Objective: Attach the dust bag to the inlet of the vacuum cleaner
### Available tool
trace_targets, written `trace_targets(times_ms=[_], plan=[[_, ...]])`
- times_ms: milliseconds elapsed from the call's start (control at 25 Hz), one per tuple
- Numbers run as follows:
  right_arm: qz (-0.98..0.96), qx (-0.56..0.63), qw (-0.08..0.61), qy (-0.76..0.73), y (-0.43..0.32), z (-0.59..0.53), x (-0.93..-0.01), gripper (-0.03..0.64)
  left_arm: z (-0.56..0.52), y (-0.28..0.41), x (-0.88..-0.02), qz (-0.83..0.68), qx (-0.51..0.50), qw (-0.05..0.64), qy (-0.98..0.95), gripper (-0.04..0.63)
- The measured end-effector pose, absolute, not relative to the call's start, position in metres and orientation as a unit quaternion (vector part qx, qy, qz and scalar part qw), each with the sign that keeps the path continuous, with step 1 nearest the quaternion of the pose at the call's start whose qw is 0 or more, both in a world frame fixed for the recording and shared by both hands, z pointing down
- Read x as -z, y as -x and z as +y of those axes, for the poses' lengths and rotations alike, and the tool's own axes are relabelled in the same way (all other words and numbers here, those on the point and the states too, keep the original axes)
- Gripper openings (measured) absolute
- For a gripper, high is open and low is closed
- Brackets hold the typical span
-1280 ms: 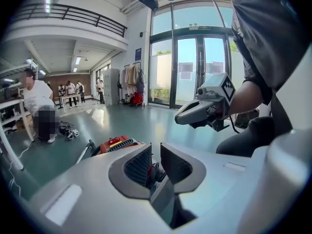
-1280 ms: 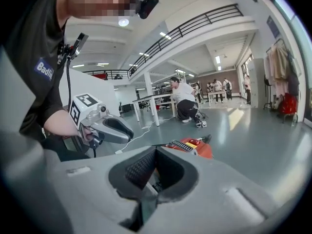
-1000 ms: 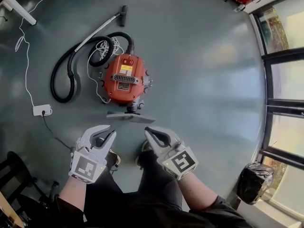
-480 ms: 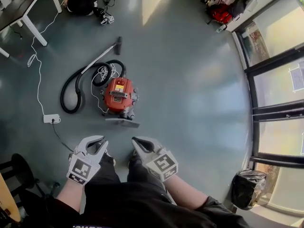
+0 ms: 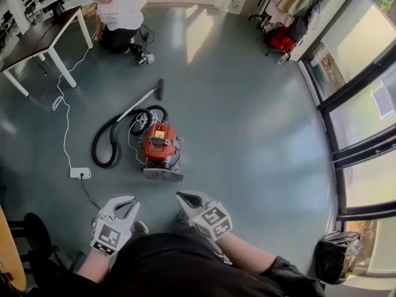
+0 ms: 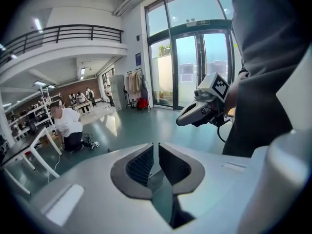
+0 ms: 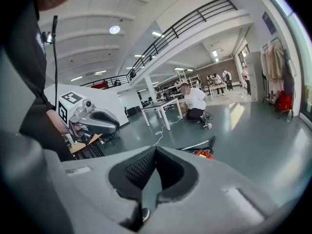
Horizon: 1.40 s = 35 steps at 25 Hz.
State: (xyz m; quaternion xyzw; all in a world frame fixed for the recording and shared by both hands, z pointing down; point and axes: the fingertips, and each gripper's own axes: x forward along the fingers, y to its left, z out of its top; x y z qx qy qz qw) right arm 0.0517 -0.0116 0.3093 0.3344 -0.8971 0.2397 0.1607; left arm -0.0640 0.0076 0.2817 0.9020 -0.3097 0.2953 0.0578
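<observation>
The red vacuum cleaner (image 5: 162, 146) stands on the floor well ahead of me and far below both grippers; it also shows small in the right gripper view (image 7: 203, 153). A flat grey piece (image 5: 163, 174) lies at its near end. I cannot make out a dust bag. My left gripper (image 5: 125, 203) (image 6: 155, 146) is held up at my left. Its jaws have just been closing to a narrow slit, with nothing between them. At my right, the right gripper (image 5: 181, 196) (image 7: 156, 150) is shut and holds nothing.
The black hose (image 5: 110, 142) loops to the left of the vacuum, and its wand (image 5: 139, 101) points away. A white cable runs to a power strip (image 5: 80, 173). A person (image 5: 119, 16) crouches by a table (image 5: 37, 42). Glass doors (image 5: 365, 135) and a black bin bag (image 5: 334, 255) are on the right.
Both grippers have risen with me, so the vacuum looks smaller and farther off. More of the room now shows, including the crouching person. The left jaws stand closer together.
</observation>
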Motion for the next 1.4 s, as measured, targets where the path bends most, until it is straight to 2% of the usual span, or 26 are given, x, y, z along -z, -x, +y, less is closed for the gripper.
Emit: trace_targets(times_ms=[160,400,640,760,1080,1400], plan=[[-0.900,-0.209,0.152,-0.351,-0.040,0.012,-0.278,-0.006,0.028,0.062,-0.262,-0.284,-0.262,0.048,-0.921,0.052],[-0.891,-0.181,0.112,-0.402,0.007,0.054,-0.237,-0.006,0.069,0.095,-0.230,-0.259,-0.195,0.057,-0.944,0.033],[-0.893,-0.180,0.135,-0.391,0.046,0.118,-0.231,-0.006,0.119,0.100,-0.221,-0.206,-0.161,0.090,-0.961,0.021],[-0.905,-0.170,0.124,-0.370,0.051,0.135,-0.225,-0.006,0.132,0.093,-0.209,-0.204,-0.154,0.085,-0.963,0.017],[-0.933,-0.122,0.068,-0.331,0.018,0.153,-0.191,-0.007,0.155,0.042,-0.187,-0.215,-0.142,0.078,-0.963,0.017],[-0.938,-0.145,0.029,-0.313,-0.031,0.162,-0.191,-0.008,0.171,-0.008,-0.187,-0.232,-0.160,0.070,-0.957,0.017]])
